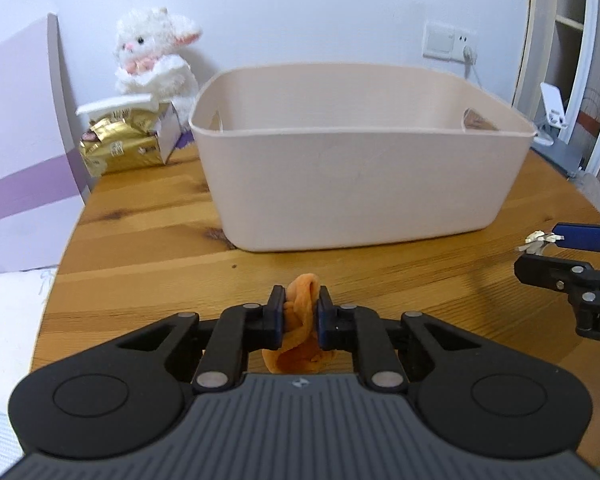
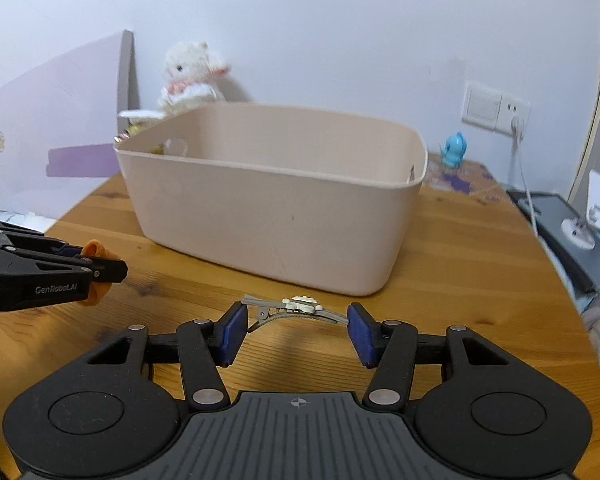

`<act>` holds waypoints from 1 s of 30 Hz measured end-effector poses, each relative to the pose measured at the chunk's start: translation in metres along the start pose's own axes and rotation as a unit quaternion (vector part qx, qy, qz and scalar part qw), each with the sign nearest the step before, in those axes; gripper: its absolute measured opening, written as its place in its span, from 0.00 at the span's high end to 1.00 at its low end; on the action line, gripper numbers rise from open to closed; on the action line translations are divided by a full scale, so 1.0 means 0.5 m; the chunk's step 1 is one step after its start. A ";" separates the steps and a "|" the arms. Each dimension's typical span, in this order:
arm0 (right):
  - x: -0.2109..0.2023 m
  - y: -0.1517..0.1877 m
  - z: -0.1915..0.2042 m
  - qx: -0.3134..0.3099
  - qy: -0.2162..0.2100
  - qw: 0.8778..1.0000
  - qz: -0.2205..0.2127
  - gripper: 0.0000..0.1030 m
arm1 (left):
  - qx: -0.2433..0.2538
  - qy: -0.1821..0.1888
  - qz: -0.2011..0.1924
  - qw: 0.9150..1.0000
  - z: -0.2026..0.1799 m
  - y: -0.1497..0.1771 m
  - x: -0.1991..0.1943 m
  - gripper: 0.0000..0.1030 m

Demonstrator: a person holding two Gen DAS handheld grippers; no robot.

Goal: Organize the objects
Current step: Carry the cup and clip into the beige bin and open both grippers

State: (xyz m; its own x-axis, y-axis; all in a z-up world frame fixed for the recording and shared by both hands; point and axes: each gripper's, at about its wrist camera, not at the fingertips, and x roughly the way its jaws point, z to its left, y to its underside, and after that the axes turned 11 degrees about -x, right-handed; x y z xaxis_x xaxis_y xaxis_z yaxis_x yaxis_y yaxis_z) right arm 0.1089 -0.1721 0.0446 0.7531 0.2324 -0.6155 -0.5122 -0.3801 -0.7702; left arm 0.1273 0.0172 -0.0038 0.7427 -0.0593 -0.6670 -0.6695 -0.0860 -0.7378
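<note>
Left wrist view: left gripper [image 1: 299, 317] has its fingers [image 1: 275, 317] pinching an orange scrunchie [image 1: 300, 308], fabric bunched between the blue pads, its lower loop hanging below them. It sits low over the wooden desk [image 1: 140, 276], just in front of the beige bin [image 1: 360, 184]. The bin stands mid-desk, its inside floor hidden from this angle. Right gripper [image 1: 540, 246] is at the right edge, a small whitish clip [image 1: 536, 240] at its tips. White plush toy [image 1: 152, 56] and gold packet [image 1: 120, 148] sit behind the bin on the left, by the wall.

Right wrist view: right gripper [image 2: 296, 326] fingers [image 2: 360, 334] are spread wide, with a metal hair clip [image 2: 296, 308] with a pale ornament spanning between the pads, ends touching or nearly touching each pad; can't tell if it's actually gripped. Clip is near the bin's [image 2: 276, 216] front wall, above the desk [image 2: 460, 280]. Left gripper [image 2: 100, 270] comes in from the left, the scrunchie [image 2: 96, 252] clamped in it. Small blue figurine [image 2: 454, 154] stands right of the bin, by the wall socket [image 2: 496, 108].
</note>
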 end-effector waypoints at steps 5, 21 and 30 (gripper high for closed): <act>-0.060 -0.015 -0.003 -0.008 0.006 0.999 -0.032 0.50 | 0.006 0.002 -0.026 1.000 -0.012 -0.014 -0.058 0.83; -0.145 -0.107 -0.033 -0.037 0.041 0.991 -0.122 0.50 | 0.003 0.002 -0.093 0.996 -0.039 -0.100 -0.121 0.83; -0.099 -0.164 -0.055 -0.039 0.050 0.988 -0.138 0.50 | -0.002 0.008 -0.087 0.996 -0.060 -0.153 -0.048 0.83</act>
State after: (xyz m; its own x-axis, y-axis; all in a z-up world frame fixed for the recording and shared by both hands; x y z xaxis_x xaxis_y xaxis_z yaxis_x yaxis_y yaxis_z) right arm 0.1251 -0.1769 0.1428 0.8984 0.2496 -0.3613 -0.2507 -0.3838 -0.8887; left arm 0.1612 -0.0048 0.0720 0.8475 -0.0581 -0.5276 -0.5308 -0.0998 -0.8416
